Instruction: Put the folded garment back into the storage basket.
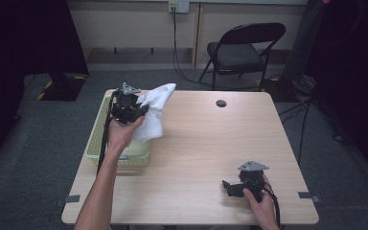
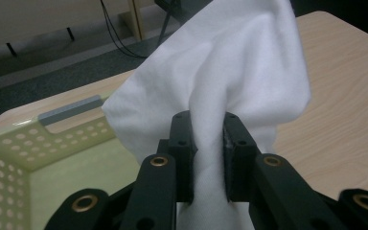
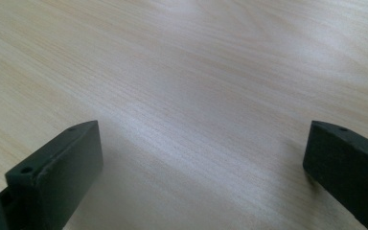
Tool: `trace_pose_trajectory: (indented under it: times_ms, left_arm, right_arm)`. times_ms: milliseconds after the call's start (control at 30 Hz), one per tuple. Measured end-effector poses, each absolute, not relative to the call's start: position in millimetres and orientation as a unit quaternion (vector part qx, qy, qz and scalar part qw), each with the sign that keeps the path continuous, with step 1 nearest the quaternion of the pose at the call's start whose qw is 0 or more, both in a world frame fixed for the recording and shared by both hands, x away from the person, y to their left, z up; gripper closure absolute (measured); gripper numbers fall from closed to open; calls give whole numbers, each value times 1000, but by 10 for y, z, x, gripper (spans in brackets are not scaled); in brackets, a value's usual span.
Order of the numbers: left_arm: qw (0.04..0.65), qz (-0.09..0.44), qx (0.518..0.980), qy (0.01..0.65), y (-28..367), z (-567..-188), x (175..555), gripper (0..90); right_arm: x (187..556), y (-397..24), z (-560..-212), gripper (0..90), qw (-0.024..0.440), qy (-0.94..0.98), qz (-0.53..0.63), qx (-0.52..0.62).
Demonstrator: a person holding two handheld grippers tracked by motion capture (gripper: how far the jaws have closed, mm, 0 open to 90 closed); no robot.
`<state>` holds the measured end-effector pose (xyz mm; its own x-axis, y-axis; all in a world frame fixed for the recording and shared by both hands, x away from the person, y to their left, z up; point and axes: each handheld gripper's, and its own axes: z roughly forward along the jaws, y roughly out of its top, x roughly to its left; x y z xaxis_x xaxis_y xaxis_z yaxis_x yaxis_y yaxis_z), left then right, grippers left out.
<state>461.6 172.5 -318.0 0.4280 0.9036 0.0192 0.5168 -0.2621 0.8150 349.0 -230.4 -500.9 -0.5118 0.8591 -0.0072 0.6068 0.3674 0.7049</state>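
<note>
Wooden table (image 1: pixel 196 143), left fingers (image 2: pixel 210 158) clamping white cloth (image 2: pixel 230 72), hiding basket (image 2: pixel 28 158) rim, right fingers (image 3: pixel 201 158) wide, empty.

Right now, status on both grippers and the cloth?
Left gripper shut on white cloth, held above green basket. Right gripper open over bare table. Nothing in the way.

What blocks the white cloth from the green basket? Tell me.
Nothing visible does. The left tongs are shut on the white cloth, which hangs at the open-topped green basket by its right rim; the basket's visible inside looks bare.
</note>
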Motion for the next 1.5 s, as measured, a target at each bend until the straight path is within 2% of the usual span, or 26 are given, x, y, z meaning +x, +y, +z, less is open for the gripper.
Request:
trace_pose_trajectory:
  times_ms: [600, 1000, 1500]
  left_arm:
    - [378, 262, 733, 501, 2046, -3275, 4613, 776]
    - [350, 268, 729, 523, 2228, -3390, 4652, 776]
    - [328, 258, 722, 551, 2387, -3704, 4718, 775]
  right_arm:
    - [3489, -2303, -5009, 0, 191, 804, 330, 456]
    - [3489, -2303, -5009, 0, 191, 804, 330, 456]
    - [3489, -2303, -5009, 0, 191, 804, 330, 456]
